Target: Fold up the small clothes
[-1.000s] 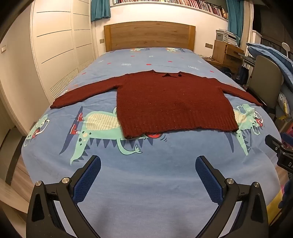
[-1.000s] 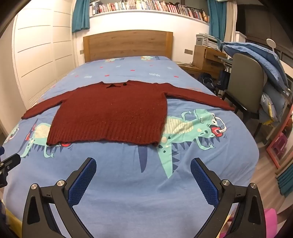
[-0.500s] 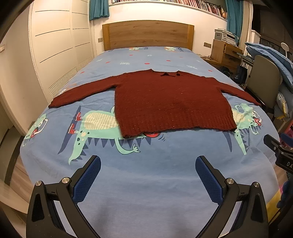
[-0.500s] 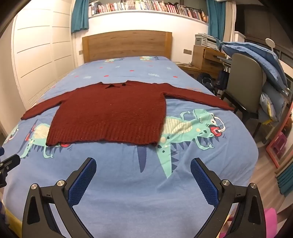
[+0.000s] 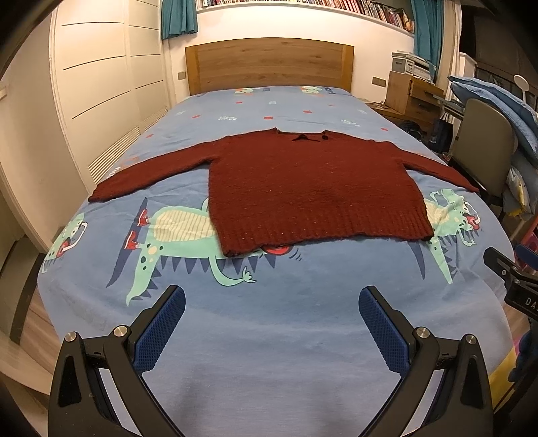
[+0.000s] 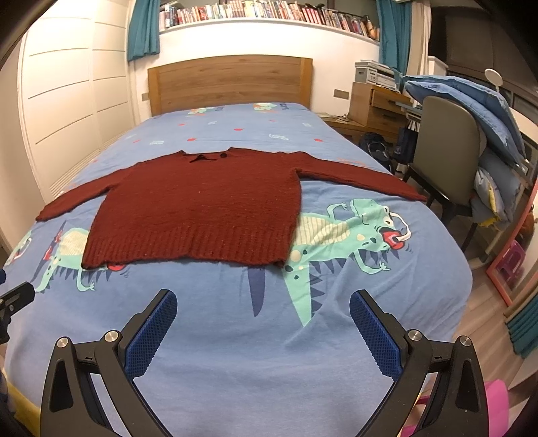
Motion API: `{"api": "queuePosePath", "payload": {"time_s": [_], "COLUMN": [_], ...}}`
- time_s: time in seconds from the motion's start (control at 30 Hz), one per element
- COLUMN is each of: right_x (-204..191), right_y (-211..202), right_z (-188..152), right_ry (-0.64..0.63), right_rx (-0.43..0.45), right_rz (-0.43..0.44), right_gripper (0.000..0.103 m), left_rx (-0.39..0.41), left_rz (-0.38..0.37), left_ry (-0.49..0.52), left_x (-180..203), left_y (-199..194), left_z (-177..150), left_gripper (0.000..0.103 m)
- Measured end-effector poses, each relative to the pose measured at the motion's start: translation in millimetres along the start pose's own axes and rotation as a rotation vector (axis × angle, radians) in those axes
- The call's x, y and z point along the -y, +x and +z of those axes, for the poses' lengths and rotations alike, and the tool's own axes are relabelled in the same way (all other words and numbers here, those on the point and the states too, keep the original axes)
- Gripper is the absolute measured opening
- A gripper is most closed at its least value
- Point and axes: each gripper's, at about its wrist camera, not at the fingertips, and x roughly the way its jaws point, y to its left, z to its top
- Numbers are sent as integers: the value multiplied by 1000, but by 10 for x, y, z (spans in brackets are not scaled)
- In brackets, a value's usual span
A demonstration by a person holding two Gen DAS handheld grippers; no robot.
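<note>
A dark red sweater [image 5: 302, 188] lies flat across the middle of the frame on a bed [image 5: 269, 336] with a blue cover printed with green dinosaurs; both sleeves are spread out to the sides, the collar points toward the wooden headboard [image 5: 269, 64] at the top, and the ribbed hem faces the bottom of the frame

The left gripper [image 5: 271, 322] sits at the bottom centre of its view, jaws spread wide with nothing between the blue pads [image 5: 158, 331], above bare cover and well short of the hem

In the other view the right gripper [image 6: 263, 322] is likewise released at the bottom centre, blue pads [image 6: 376, 332] wide apart over the cover, the sweater [image 6: 201, 208] left of centre above it

A grey chair [image 6: 447, 148] stands at the right edge beside the bed, with a shelf of books [image 6: 269, 11] along the top wall
</note>
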Motion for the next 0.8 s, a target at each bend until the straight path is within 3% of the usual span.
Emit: {"api": "queuePosePath", "payload": {"time_s": [0.8], "right_x": [-7], "right_y": [43], "right_z": [3], "right_ry": [-8], "right_rx": [-14], "right_rz": [-30], "right_gripper": [103], "left_rx": [22], "left_rz": [0], "left_ry": [21], "left_x": [13], "left_y": [26], "left_z": [34], "left_gripper": [102]}}
